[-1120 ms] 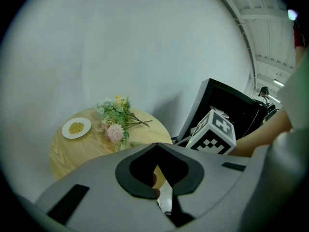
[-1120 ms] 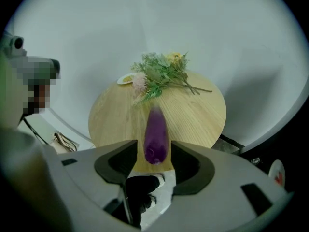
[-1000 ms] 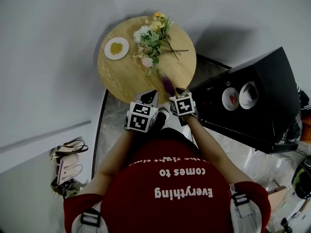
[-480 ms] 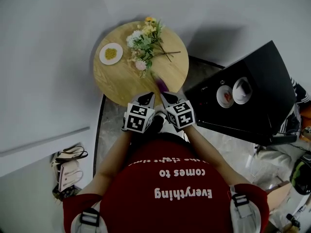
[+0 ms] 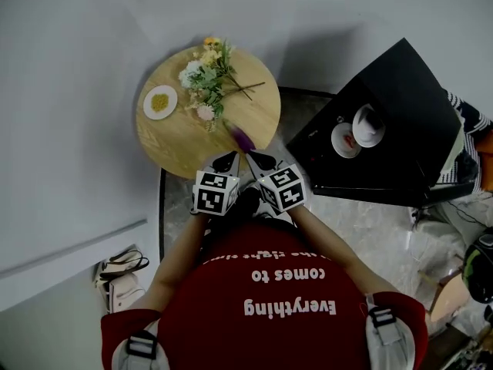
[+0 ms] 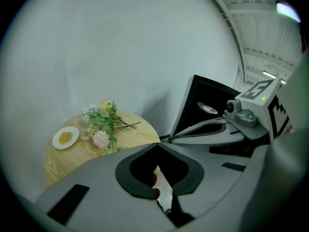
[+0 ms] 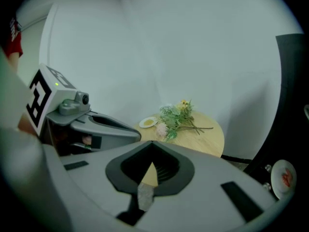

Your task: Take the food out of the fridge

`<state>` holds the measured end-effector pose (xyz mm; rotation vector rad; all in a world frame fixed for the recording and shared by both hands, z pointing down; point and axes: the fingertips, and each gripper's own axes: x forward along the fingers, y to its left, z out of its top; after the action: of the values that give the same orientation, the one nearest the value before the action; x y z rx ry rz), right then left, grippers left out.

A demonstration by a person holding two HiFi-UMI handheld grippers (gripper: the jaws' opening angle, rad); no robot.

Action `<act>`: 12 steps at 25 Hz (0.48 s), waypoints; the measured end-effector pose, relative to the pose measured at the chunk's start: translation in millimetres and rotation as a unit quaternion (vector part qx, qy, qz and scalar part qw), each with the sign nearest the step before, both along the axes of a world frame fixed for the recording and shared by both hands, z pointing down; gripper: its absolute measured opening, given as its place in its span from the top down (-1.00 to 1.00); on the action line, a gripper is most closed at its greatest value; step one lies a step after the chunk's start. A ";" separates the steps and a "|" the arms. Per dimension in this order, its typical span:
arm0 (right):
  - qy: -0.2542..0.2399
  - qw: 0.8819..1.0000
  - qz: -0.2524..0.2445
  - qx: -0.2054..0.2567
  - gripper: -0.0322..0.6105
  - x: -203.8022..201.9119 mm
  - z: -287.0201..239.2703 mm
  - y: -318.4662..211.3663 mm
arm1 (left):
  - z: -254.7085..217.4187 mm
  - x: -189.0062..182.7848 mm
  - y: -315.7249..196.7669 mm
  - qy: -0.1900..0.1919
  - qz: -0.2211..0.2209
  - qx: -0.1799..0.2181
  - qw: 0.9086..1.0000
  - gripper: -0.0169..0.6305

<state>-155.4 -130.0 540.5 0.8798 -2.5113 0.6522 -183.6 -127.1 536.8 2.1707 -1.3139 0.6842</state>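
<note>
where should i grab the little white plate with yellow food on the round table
Likely pinch the white plate by its rim on the side nearest the edge of the round table, away from the flowers. It lies flat and shallow, so only the rim offers a hold, and the flowers crowd its other side.

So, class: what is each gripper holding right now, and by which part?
Nothing. The grey left gripper and grey right gripper both have their jaws shut together, with nothing between them.
</note>
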 end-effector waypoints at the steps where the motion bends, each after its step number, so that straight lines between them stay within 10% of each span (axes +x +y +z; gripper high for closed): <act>1: -0.002 1.000 0.004 0.001 0.87 4.7 -0.9 1.1 | -1.2 4.5 0.1 -0.001 0.006 -0.001 1.000 0.93; 12: -0.020 0.993 0.115 0.008 0.87 82.3 -13.5 1.2 | -10.5 78.2 -0.4 -0.003 0.107 0.004 0.994 0.93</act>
<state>-73.1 -128.8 527.0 1.1855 -2.4737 0.7286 -105.4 -127.5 526.3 2.3404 -1.0976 0.7692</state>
